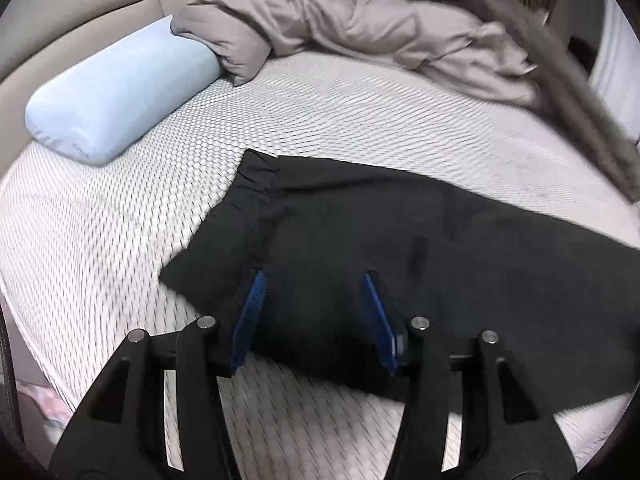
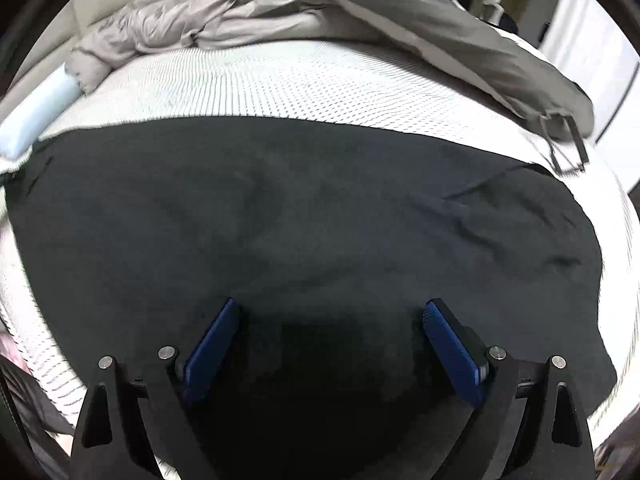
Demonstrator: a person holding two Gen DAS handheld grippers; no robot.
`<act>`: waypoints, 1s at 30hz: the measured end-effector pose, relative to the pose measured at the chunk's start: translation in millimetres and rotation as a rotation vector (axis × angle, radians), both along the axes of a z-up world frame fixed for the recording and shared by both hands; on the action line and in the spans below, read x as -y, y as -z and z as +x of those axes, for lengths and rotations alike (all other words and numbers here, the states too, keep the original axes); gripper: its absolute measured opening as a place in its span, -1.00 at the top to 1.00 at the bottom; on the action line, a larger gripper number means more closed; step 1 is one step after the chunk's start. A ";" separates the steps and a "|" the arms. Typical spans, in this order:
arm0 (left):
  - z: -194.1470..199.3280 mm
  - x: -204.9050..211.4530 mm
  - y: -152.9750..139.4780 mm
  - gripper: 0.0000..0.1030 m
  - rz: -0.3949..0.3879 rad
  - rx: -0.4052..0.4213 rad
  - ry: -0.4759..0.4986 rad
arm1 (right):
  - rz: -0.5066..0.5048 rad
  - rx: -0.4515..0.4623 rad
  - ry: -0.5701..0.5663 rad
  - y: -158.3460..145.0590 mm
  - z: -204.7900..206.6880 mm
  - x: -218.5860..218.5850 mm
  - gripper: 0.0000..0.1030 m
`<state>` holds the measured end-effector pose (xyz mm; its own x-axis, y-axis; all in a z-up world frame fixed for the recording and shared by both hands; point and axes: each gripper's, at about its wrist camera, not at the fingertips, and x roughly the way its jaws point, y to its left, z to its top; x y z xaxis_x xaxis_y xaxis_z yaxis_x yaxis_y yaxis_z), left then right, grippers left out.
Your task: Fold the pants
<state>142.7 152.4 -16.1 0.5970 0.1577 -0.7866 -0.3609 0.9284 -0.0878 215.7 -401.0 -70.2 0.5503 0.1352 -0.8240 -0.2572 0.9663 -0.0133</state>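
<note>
Black pants (image 1: 360, 248) lie flat on the white mesh-patterned mattress (image 1: 120, 240), folded lengthwise, with the gathered waistband (image 1: 256, 184) at the left. My left gripper (image 1: 314, 280) is open and empty, its blue pads (image 1: 250, 316) spread over the pants' near edge by the waist end. In the right wrist view the pants (image 2: 304, 220) fill the middle of the frame. My right gripper (image 2: 330, 312) is open and empty just above the dark cloth, blue pads (image 2: 452, 348) wide apart.
A light blue pillow (image 1: 116, 92) lies at the back left by the beige headboard (image 1: 60, 20). A rumpled grey duvet (image 1: 360, 28) is heaped along the far side and also shows in the right wrist view (image 2: 400, 20). The mattress edge (image 1: 40, 340) drops off at the left.
</note>
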 end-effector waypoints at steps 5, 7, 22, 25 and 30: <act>-57.2 43.6 -3.0 -0.09 -0.226 0.061 0.078 | 0.247 0.067 0.067 -27.3 -47.9 5.3 -0.84; -70.1 61.8 2.7 -0.09 -0.303 0.077 0.090 | 0.415 0.064 0.114 -27.4 -67.6 5.6 -0.84; -70.7 246.9 37.5 -0.09 -0.475 -0.037 0.341 | 1.004 -0.142 0.208 60.9 -96.7 -47.1 -0.42; -41.5 256.3 41.5 -0.09 -0.485 -0.046 0.321 | 1.048 -0.074 0.239 59.4 -84.0 -43.8 -0.38; -21.3 282.8 42.9 -0.09 -0.475 -0.034 0.292 | 0.966 0.055 0.307 44.5 -74.8 -53.5 0.30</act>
